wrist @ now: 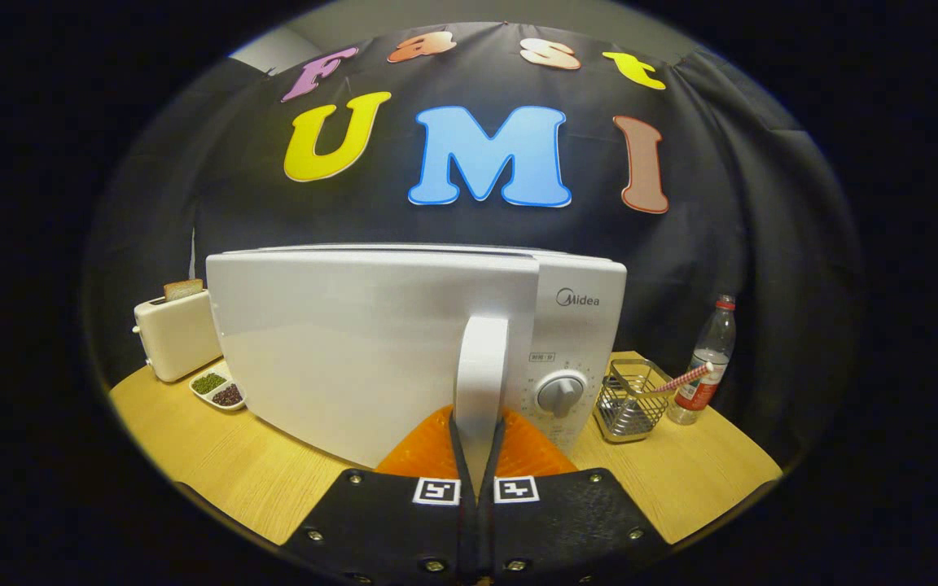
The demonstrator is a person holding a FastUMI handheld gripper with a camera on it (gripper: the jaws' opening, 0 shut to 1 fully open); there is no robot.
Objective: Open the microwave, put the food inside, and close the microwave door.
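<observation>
A white microwave [583,325] stands on the wooden table [216,464] right in front of me. Its wide white door [339,350] looks slightly ajar, its right edge standing a little forward of the control panel. The door's vertical white handle [481,366] runs down between my fingers. My gripper [477,460] is shut on the lower end of that handle, one finger pressing on each side. A grey dial [560,393] sits on the panel just right of the handle. The inside of the microwave is hidden behind the door.
Left of the microwave are a cream toaster [176,334] with a slice of toast [183,289] in it and a small two-part dish [218,389] of beans. To the right stand a wire basket [628,399], a striped straw [685,378] and a plastic bottle [705,358].
</observation>
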